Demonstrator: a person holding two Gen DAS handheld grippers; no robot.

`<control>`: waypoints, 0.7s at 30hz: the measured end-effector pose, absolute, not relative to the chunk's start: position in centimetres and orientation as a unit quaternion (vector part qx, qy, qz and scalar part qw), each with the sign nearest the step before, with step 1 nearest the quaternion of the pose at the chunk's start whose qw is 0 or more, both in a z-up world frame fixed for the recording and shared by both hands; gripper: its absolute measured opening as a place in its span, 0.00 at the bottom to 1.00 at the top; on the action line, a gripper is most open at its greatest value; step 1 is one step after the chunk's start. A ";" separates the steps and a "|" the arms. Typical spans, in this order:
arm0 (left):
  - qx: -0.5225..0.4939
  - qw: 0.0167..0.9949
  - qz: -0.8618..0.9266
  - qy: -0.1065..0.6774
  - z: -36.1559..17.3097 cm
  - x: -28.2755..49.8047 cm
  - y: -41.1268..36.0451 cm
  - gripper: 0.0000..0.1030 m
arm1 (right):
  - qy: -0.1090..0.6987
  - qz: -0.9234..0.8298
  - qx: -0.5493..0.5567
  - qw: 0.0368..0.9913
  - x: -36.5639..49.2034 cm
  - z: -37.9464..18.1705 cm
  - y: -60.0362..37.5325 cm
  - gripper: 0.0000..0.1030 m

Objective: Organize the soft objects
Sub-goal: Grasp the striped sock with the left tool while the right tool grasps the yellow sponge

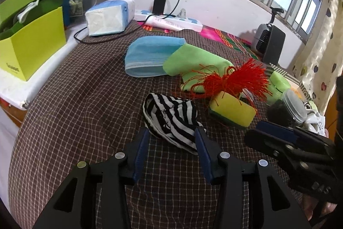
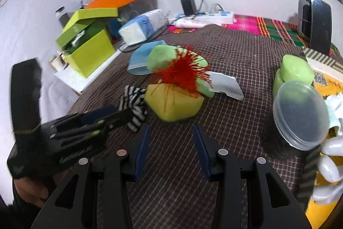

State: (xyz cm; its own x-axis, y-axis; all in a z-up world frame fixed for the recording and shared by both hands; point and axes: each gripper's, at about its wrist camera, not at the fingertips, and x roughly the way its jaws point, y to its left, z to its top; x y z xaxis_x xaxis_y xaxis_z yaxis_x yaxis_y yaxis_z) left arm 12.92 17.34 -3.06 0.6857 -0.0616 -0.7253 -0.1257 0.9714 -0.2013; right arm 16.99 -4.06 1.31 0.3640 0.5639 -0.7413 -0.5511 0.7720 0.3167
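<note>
A black-and-white striped cloth (image 1: 169,117) (image 2: 134,100) lies crumpled on the brown checked bedspread (image 1: 85,100). My left gripper (image 1: 172,132) (image 2: 120,115) is open, its fingertips flanking the cloth's near edge; I see no squeeze on it. Right of the cloth sits a yellow sponge (image 1: 233,111) (image 2: 173,102) with a red tassel (image 1: 235,78) (image 2: 182,74) on top. Behind them lie a green cloth (image 1: 193,59) and blue face masks (image 1: 150,53). My right gripper (image 2: 171,129) (image 1: 255,132) is open over bare bedspread just short of the sponge.
An open lime-green box (image 1: 32,46) (image 2: 90,53) stands at the left edge, a tissue pack (image 1: 107,16) behind it. A clear lidded jar (image 2: 300,115) and green containers (image 2: 293,70) sit at the right. A power strip (image 1: 171,20) and a heater (image 2: 317,23) stand at the back.
</note>
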 end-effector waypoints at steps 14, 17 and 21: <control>-0.122 0.910 0.000 0.396 -3.4 14.5 17.2 0.43 | 0.450 0.346 0.054 0.821 18.9 0.8 -3.5 0.31; -0.131 0.908 0.003 0.398 -3.6 15.0 17.3 0.43 | 0.441 0.349 0.050 0.825 18.8 1.1 -3.3 0.25; -0.130 0.908 0.012 0.398 -3.6 15.2 17.3 0.22 | 0.440 0.351 0.056 0.825 18.8 1.0 -3.6 0.21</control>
